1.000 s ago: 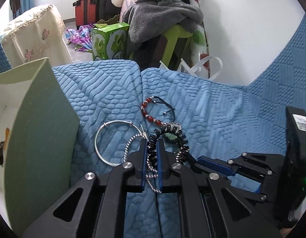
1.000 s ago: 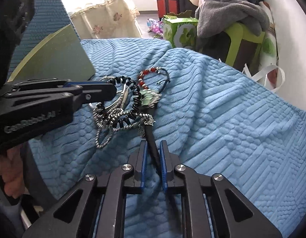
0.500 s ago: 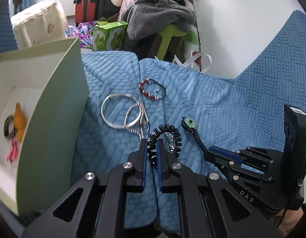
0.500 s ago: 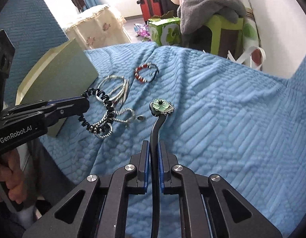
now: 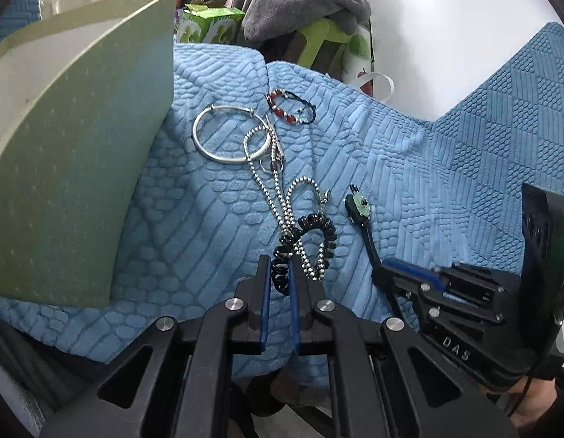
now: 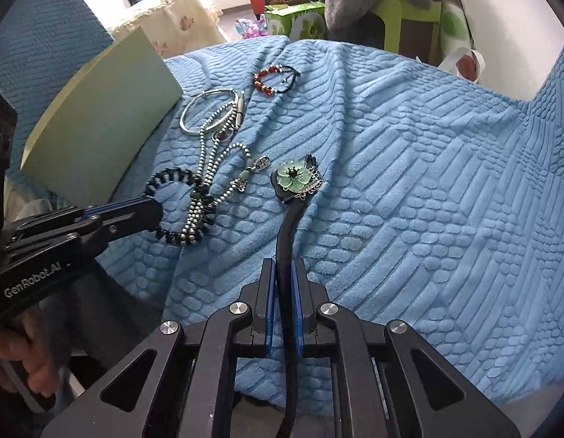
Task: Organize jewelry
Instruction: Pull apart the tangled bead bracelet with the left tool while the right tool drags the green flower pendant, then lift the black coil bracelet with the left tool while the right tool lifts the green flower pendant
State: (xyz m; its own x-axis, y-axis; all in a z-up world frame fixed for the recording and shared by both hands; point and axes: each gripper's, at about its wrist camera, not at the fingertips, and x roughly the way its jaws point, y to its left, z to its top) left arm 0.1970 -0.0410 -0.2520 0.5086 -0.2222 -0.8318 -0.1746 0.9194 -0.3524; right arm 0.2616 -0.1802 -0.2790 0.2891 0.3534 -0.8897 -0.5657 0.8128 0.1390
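Note:
My left gripper (image 5: pixel 280 273) is shut on a black coiled hair tie (image 5: pixel 311 233), which a silver bead chain (image 5: pixel 278 189) runs through; it also shows in the right wrist view (image 6: pixel 172 182). My right gripper (image 6: pixel 282 277) is shut on the black stem of a hair stick with a green flower (image 6: pixel 294 179), its head resting on the blue blanket (image 6: pixel 409 182). A silver bangle (image 5: pixel 227 135) and a red bead bracelet (image 5: pixel 289 111) lie farther back. A green box (image 5: pixel 73 138) stands at the left.
Beyond the blanket are a grey garment on a green stool (image 5: pixel 307 11), a green carton (image 5: pixel 208 23) and a white wall (image 5: pixel 446 36). The blanket rises as a backrest at the right (image 5: pixel 501 116).
Both grippers have drawn back toward the near edge. The hair stick has come away from the tangle to the right. The hair tie has pulled the bead chain out straight.

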